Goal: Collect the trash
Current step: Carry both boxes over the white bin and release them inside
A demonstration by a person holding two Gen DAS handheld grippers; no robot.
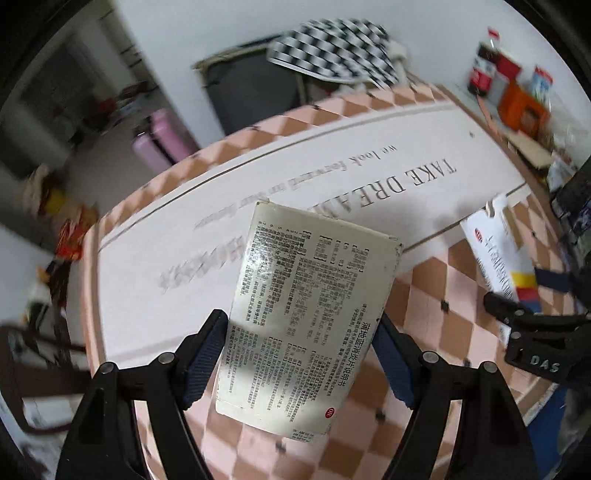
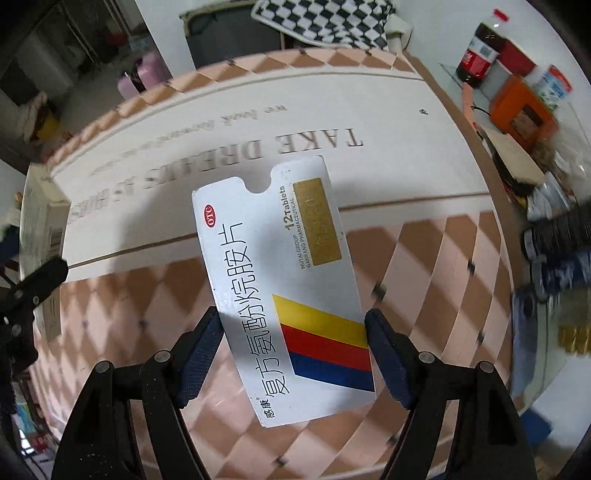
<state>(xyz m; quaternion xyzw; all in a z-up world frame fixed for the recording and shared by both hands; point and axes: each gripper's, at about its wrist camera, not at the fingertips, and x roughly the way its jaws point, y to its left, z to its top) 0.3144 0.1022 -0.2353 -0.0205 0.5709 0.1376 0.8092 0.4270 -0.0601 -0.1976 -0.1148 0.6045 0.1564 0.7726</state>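
The left gripper point(image 1: 299, 354) clamps its two blue ribbed pads point(image 1: 205, 360) on the long edges of a worn, cream-coloured flat cardboard medicine box printed with dense black Chinese text point(image 1: 306, 317). The box is glossy, scuffed at its corners, and carries a small red oval mark near its lower end. It hangs in the air, tilted, above the pink-and-brown diamond-patterned mat with a white lettered centre panel point(image 1: 436, 288).

The right gripper point(image 2: 293, 354) is likewise closed on a white flat cardboard tablet box with large black characters and yellow, red and blue diagonal stripes point(image 2: 280, 295), its blue pads point(image 2: 201, 360) pressing both long sides. This box is smooth and clean, with a gold rectangular patch, a red oval mark and a half-round thumb notch at its far end. It too is held above the mat, clear of the surface.

The mat's white panel reads "TAKE DREAMS" in grey capitals. Beyond the mat's far right corner stand a dark cola bottle with a red label point(image 2: 478, 55) and an orange box point(image 2: 522, 112). Beyond its far edge lies a black-and-white checkered cloth point(image 2: 325, 22).
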